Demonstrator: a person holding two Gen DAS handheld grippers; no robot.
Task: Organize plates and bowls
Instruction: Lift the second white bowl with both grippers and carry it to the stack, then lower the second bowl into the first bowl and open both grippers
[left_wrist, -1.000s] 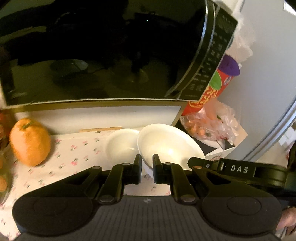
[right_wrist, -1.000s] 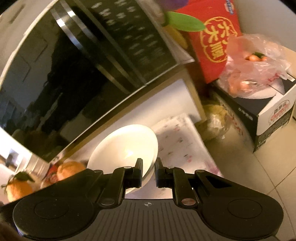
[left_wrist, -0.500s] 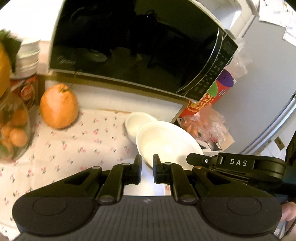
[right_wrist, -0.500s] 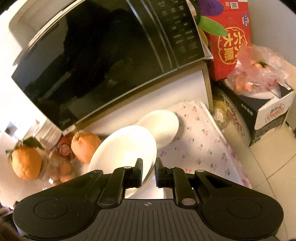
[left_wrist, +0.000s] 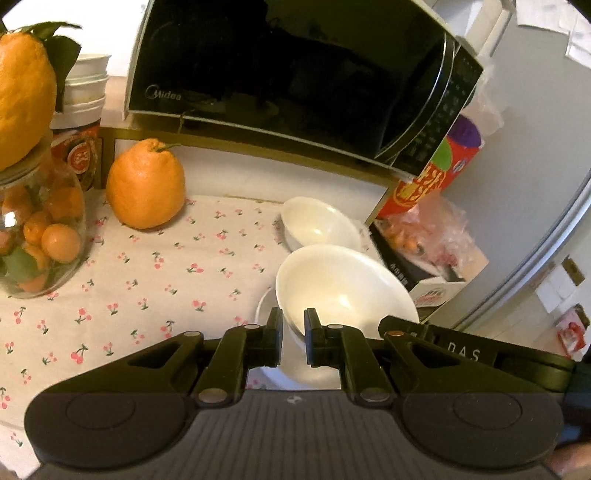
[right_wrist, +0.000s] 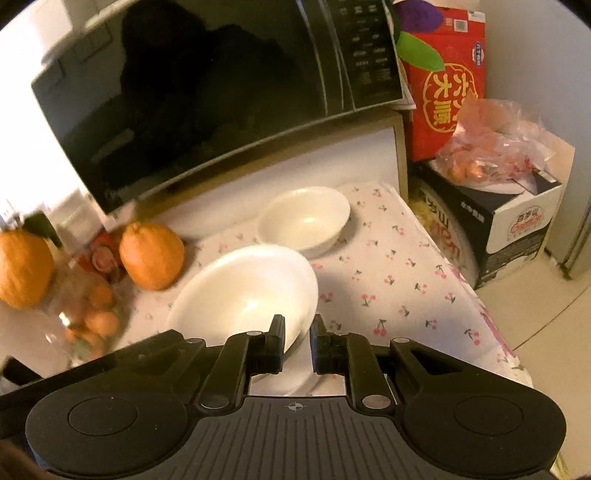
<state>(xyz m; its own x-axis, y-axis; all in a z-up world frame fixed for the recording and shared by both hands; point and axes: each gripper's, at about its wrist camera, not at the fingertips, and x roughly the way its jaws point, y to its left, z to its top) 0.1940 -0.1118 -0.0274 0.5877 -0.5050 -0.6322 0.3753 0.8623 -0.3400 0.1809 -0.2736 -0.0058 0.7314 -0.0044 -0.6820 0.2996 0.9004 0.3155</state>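
A large white bowl (left_wrist: 343, 288) is held at its rim from both sides. My left gripper (left_wrist: 293, 325) is shut on its near rim. My right gripper (right_wrist: 297, 332) is shut on the same bowl (right_wrist: 243, 291) at the opposite rim; its black body (left_wrist: 472, 354) shows in the left wrist view. A white plate (left_wrist: 295, 373) lies under the bowl, mostly hidden. A smaller white bowl (left_wrist: 317, 225) stands on the cherry-print cloth (left_wrist: 155, 280) near the microwave shelf; it also shows in the right wrist view (right_wrist: 304, 218).
A black microwave (left_wrist: 295, 81) sits on a gold-framed shelf above the cloth. A large orange (left_wrist: 146, 184) and a glass jar of small oranges (left_wrist: 37, 236) stand at the left. A box with bagged fruit (right_wrist: 495, 192) and a red carton (right_wrist: 448, 85) stand at the right.
Both grippers pulled back and rose with the large bowl, away from the microwave shelf. The small bowl stayed on the cloth and now stands apart from the large bowl.
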